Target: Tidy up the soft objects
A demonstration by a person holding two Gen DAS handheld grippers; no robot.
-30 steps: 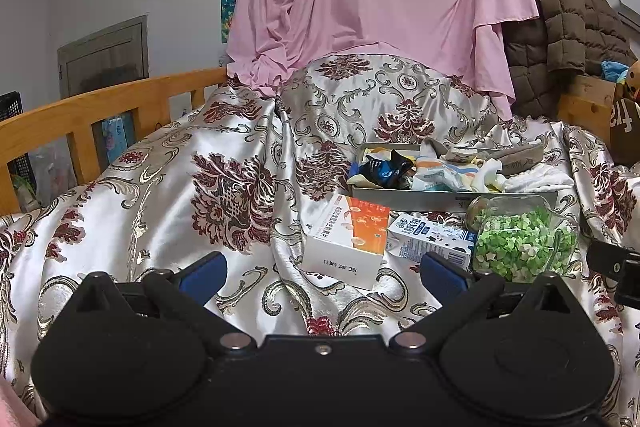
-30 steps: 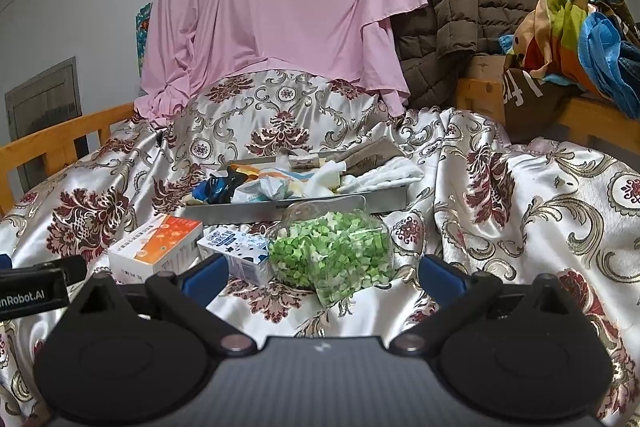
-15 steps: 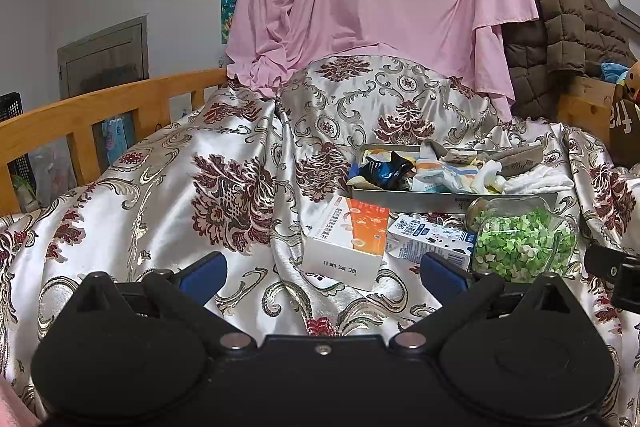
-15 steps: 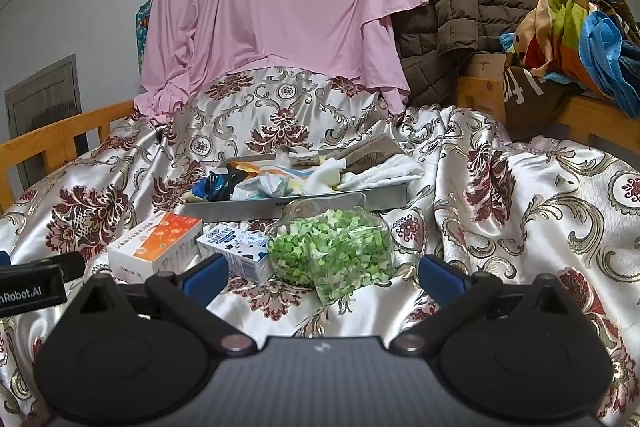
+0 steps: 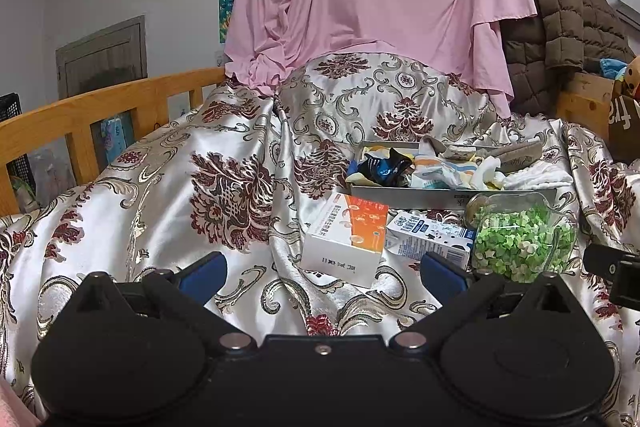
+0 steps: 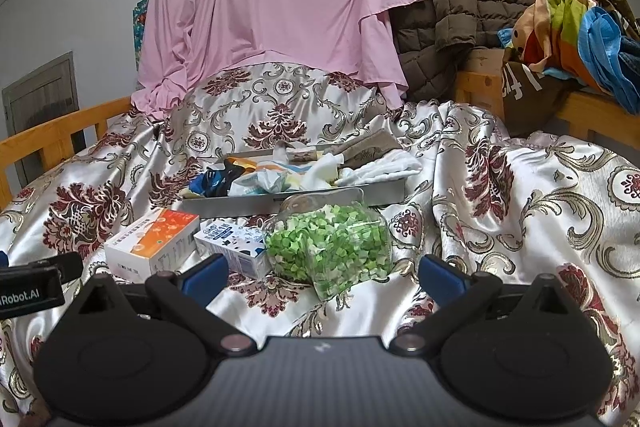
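A grey metal tray on the bed holds several soft things: socks, small cloths, a dark blue item and white cloth. In front of it lie an orange and white box, a blue and white carton and a clear jar of green paper stars. My left gripper is open and empty, just short of the box. My right gripper is open and empty, just short of the jar.
A shiny patterned bedspread covers the bed. A wooden rail runs along the left. A pink sheet and a brown quilted jacket hang behind. Coloured fabric and a bag are piled at the right.
Both grippers have drifted very slightly; the objects on the bed have not moved. Both stay open.
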